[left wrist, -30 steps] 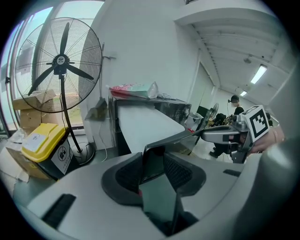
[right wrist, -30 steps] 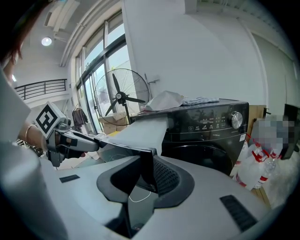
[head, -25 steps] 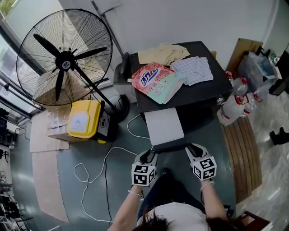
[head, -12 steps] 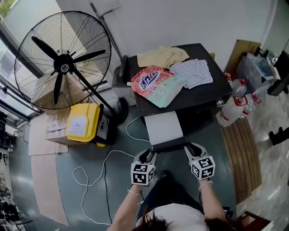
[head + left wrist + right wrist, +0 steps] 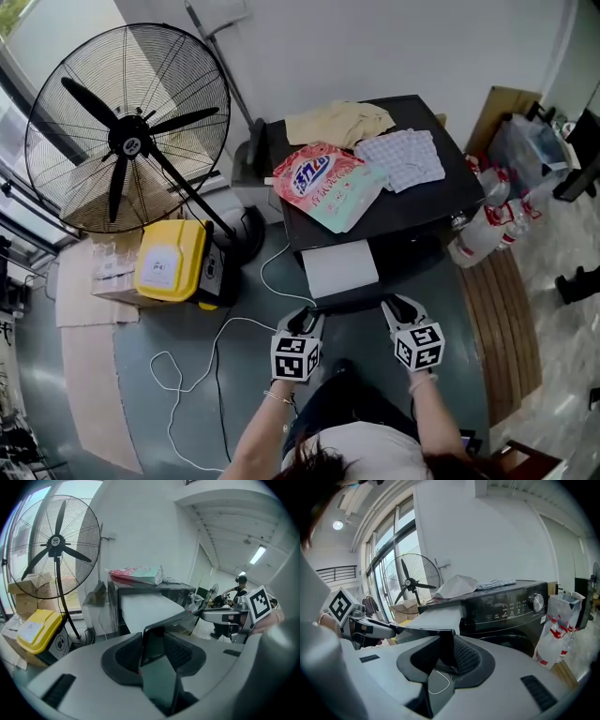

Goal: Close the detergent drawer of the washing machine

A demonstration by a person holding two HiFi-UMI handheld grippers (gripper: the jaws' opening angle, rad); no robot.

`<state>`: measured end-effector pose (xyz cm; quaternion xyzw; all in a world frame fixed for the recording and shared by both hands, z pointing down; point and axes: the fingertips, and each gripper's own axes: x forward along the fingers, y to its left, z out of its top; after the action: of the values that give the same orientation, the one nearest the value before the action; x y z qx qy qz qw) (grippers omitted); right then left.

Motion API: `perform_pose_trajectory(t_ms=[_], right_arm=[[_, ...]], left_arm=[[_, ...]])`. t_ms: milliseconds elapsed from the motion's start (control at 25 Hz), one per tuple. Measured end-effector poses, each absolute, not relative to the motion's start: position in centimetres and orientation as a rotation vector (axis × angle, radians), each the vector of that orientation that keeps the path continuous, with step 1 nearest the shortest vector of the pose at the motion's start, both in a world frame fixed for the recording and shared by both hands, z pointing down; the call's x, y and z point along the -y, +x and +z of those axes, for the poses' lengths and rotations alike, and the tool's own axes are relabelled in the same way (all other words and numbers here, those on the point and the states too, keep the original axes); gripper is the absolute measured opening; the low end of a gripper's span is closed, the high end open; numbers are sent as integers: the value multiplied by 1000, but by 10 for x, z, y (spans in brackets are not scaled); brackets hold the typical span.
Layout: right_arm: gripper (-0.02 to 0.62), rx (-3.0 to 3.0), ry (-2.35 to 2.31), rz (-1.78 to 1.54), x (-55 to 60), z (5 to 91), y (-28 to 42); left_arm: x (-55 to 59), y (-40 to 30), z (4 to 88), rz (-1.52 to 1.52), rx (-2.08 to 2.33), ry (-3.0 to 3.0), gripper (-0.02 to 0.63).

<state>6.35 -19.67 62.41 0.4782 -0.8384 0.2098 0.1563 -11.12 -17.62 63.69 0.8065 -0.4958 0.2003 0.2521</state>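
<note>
The black washing machine (image 5: 412, 202) has its detergent drawer (image 5: 339, 267) pulled out toward me, white on top with a black front panel (image 5: 347, 302). My left gripper (image 5: 307, 317) is shut on the panel's left end, and my right gripper (image 5: 394, 307) is shut on its right end. In the left gripper view the panel's corner (image 5: 152, 641) sits between the pads of the left gripper (image 5: 153, 649), with the white drawer (image 5: 145, 609) beyond. The right gripper view shows the right gripper (image 5: 445, 654) clamped on the other corner (image 5: 443, 641), next to the machine's control face (image 5: 511, 611).
A detergent bag (image 5: 323, 183), a beige cloth (image 5: 339, 122) and a checked cloth (image 5: 405, 155) lie on the machine. A large fan (image 5: 127, 141) and a yellow box (image 5: 172, 258) stand at left, with a white cable (image 5: 206, 347) on the floor. Plastic bags (image 5: 487, 220) sit at right.
Both grippers have moved toward the machine with the front panel. The white part of the drawer that sticks out has grown shorter.
</note>
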Motion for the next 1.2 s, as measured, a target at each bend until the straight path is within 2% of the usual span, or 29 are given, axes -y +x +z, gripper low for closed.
perform_pose_trajectory(t_ms=[1200], right_arm=[[109,2405,1429,661,260,621,48]], left_arm=[[238,-128,636,485,1357,2136,155]])
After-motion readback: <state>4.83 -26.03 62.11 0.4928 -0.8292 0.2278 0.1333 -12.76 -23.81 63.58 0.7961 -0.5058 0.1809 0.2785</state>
